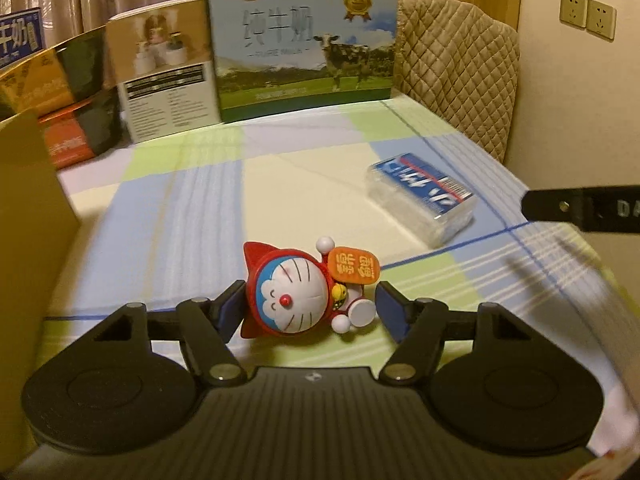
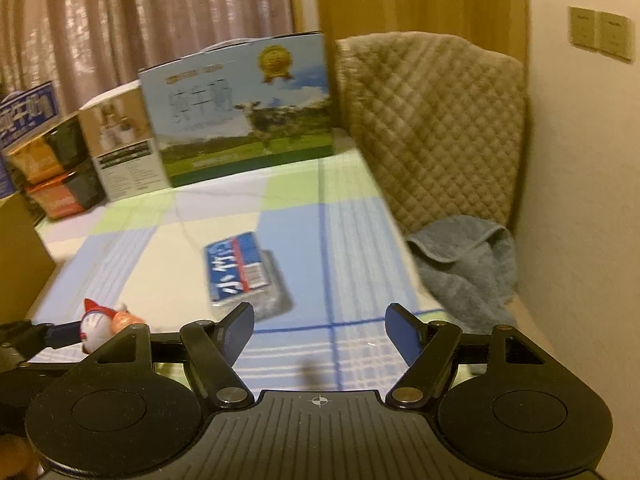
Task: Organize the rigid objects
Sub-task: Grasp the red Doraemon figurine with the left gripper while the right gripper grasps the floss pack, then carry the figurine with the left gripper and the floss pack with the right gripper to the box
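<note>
A Doraemon figure (image 1: 296,296) in a red hood with an orange sign lies on the checked tablecloth (image 1: 280,184). It sits between the fingers of my left gripper (image 1: 310,306), which is open; the left finger touches the hood, the right finger stands a little apart. The figure also shows at the far left of the right wrist view (image 2: 100,326). A clear plastic box with a blue label (image 1: 424,196) lies to the right, and shows in the right wrist view (image 2: 244,276). My right gripper (image 2: 320,330) is open and empty, just short of that box.
Milk cartons and boxes (image 1: 304,44) stand along the table's far edge. A brown cardboard box (image 1: 28,208) is at the left. A quilted chair back (image 2: 432,128) with a grey towel (image 2: 468,268) is at the right by the wall.
</note>
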Demonstrator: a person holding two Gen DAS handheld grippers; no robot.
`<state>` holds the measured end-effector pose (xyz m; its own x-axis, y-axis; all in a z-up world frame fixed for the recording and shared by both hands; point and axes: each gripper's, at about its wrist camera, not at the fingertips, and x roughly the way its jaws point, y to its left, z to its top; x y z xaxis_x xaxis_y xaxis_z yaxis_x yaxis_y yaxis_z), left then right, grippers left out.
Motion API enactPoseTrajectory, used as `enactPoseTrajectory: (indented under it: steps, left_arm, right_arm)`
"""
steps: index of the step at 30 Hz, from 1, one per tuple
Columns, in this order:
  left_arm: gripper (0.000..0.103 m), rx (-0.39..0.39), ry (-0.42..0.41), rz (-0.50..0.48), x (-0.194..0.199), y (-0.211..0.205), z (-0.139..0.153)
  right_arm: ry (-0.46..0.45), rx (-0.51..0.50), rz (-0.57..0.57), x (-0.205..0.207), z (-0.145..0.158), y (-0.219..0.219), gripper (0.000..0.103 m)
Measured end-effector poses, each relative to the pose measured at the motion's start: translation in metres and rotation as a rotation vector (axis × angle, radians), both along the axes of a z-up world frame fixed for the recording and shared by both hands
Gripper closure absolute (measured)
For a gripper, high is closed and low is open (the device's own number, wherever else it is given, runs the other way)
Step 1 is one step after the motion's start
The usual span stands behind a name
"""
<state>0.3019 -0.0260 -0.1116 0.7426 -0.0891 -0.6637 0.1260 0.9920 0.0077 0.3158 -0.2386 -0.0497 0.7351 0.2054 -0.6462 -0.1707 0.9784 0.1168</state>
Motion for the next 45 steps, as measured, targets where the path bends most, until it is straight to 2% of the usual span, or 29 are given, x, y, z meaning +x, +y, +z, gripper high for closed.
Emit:
enactPoseTrajectory:
  steps: [5, 10, 13, 18, 21, 23, 26, 30, 31, 36, 45]
  left_arm:
    - [0.038, -0.005, 0.004, 0.007, -0.007, 0.031, -0.001]
    - [0.038, -0.053, 0.017, 0.021, -0.008, 0.048, -0.007]
    - [0.037, -0.075, 0.018, 0.028, -0.01, 0.051, -0.01]
    - [0.036, -0.062, -0.008, 0.028, -0.011, 0.051, -0.011]
    - [0.032, -0.047, -0.013, 0.044, -0.013, 0.048, -0.012]
    - [0.031, -0.031, -0.021, 0.051, -0.013, 0.046, -0.012]
    - [0.031, -0.008, -0.033, 0.048, -0.013, 0.041, -0.012]
    - [0.032, 0.019, -0.023, 0.035, -0.008, 0.037, -0.015]
    - [0.035, 0.022, -0.018, 0.034, -0.007, 0.037, -0.016]
    - [0.036, 0.016, -0.013, 0.027, -0.011, 0.041, -0.012]
    - [0.037, 0.008, -0.002, 0.013, -0.021, 0.046, -0.002]
  right_arm:
    - [-0.013, -0.006, 0.086, 0.014, -0.006, 0.024, 0.032]
    - [-0.036, -0.061, 0.155, 0.035, -0.018, 0.049, 0.027]
    - [-0.015, -0.085, 0.158, 0.052, -0.029, 0.058, 0.026]
    - [0.006, -0.147, 0.173, 0.073, -0.044, 0.071, 0.026]
    - [0.013, -0.151, 0.172, 0.078, -0.048, 0.073, 0.029]
    - [0.017, -0.163, 0.182, 0.079, -0.049, 0.075, 0.046]
    - [0.021, -0.176, 0.184, 0.077, -0.049, 0.076, 0.049]
    - [0.049, -0.18, 0.168, 0.072, -0.046, 0.074, 0.049]
    - [0.055, -0.179, 0.158, 0.07, -0.044, 0.073, 0.049]
    - [0.083, -0.178, 0.167, 0.055, -0.042, 0.069, 0.049]
    - [0.068, -0.173, 0.172, 0.064, -0.05, 0.074, 0.045]
